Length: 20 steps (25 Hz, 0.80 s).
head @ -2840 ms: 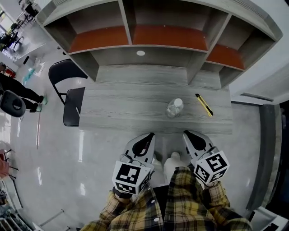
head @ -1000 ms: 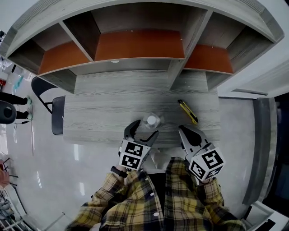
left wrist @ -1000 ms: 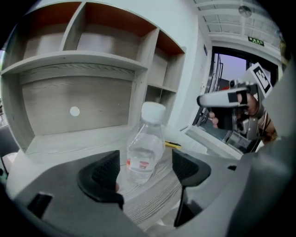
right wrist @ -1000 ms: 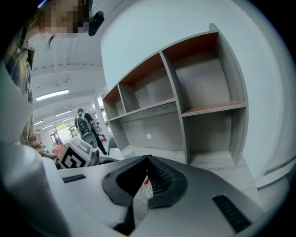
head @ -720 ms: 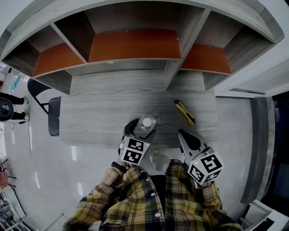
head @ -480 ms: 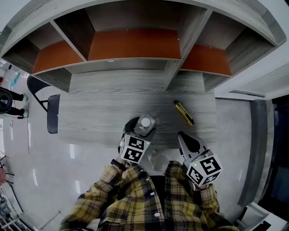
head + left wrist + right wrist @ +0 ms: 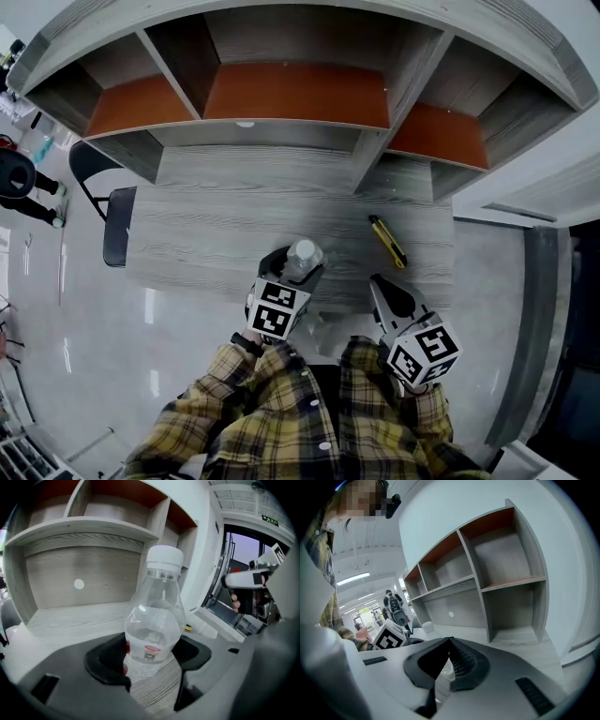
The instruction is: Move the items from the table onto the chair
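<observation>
Water bottle (image 7: 302,253) stands upright near the front edge of the counter (image 7: 216,216), between the jaws of the left gripper (image 7: 152,658). Those jaws have just been closing, and in the left gripper view their dark pads sit against both sides of the bottle's lower body, at its label. How firmly they press I cannot judge.

That is the first risk. The bottle is clear, thin-walled plastic and looks only partly filled, so a light clamp may let it slip or swing on the lift. A hard clamp may buckle the wall. If one pad bears before the other, the bottle could be nudged toward the counter's edge or tipped.

The chair (image 7: 117,225) is well apart from it, at the counter's far left end, and only a narrow strip of seat shows. A tall bottle set down there off-centre could topple and roll to the floor.

The right gripper (image 7: 382,284) hangs in front of the counter with its jaws together and empty. The yellow utility knife (image 7: 387,241) lies untouched on the counter and is too far from the bottle to be knocked.
</observation>
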Each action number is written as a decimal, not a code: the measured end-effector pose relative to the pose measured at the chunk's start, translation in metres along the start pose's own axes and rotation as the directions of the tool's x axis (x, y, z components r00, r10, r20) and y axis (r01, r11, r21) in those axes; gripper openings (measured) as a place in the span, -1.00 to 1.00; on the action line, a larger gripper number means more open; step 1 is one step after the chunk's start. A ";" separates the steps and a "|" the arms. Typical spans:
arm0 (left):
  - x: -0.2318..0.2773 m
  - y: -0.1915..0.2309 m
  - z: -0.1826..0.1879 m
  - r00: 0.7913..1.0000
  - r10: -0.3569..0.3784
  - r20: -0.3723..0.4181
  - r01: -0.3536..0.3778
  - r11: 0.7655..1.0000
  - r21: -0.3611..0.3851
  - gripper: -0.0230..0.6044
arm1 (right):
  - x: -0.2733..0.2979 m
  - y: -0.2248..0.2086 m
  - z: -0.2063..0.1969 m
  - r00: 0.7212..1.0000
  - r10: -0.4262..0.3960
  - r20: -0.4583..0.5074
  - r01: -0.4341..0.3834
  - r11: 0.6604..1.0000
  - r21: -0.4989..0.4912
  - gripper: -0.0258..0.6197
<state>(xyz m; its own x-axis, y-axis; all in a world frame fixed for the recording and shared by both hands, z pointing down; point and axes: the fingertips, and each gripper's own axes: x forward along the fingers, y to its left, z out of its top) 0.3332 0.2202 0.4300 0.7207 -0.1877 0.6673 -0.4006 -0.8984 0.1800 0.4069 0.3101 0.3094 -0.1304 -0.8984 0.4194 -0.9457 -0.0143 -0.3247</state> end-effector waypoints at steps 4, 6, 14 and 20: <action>-0.023 0.014 0.004 0.998 0.048 0.040 -0.047 0.998 -0.048 0.03 | 0.013 0.008 0.000 0.999 0.053 -0.012 -0.053 0.999 -0.009 -0.87; -0.038 0.023 0.006 0.996 0.068 0.063 -0.063 0.995 -0.073 0.03 | 0.019 0.016 0.000 0.997 0.073 -0.015 -0.073 0.997 -0.003 -0.87; -0.119 0.107 -0.002 0.942 0.309 0.131 -0.266 0.926 -0.269 0.03 | 0.087 0.079 0.013 0.951 0.297 -0.089 -0.302 0.952 -0.055 -0.87; -0.191 0.188 -0.033 0.886 0.448 0.123 -0.370 0.840 -0.397 0.02 | 0.144 0.150 0.018 0.902 0.401 -0.159 -0.416 0.906 -0.080 -0.87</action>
<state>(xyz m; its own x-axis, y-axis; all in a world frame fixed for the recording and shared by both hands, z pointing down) 0.1018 0.1001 0.3606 0.5286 -0.6173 0.5827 -0.8275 -0.5277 0.1916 0.2515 0.1703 0.3057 -0.5441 -0.7464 0.3832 -0.8259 0.3962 -0.4011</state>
